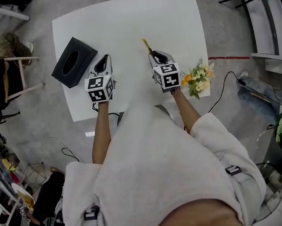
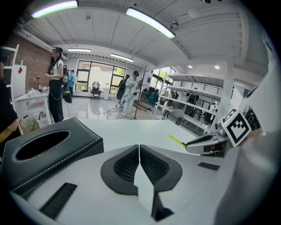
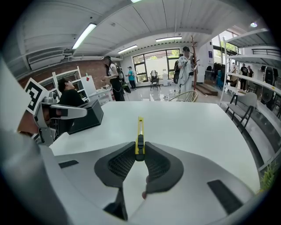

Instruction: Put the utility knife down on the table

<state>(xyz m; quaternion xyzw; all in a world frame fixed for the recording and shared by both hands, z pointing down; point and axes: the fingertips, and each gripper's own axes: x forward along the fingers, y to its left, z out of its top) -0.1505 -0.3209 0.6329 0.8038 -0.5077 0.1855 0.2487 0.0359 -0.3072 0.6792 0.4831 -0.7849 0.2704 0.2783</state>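
Observation:
A yellow utility knife (image 3: 139, 134) with a black slider is clamped by its near end between the jaws of my right gripper (image 3: 139, 154), which is shut on it. The knife (image 1: 147, 46) points away from me over the white table (image 1: 122, 26); I cannot tell whether it touches the top. My left gripper (image 1: 104, 63) hangs over the table's left half, beside a black tissue box (image 1: 73, 62). Its jaws (image 2: 139, 151) are pressed together with nothing between them. From the left gripper view the right gripper (image 2: 206, 143) and the knife's yellow tip (image 2: 177, 140) show at the right.
A small bunch of flowers (image 1: 197, 78) lies at the table's right front corner. The tissue box (image 2: 44, 151) stands close to the left gripper. A chair (image 1: 22, 75) is left of the table, a cable (image 1: 225, 83) on the floor at the right. People stand far behind.

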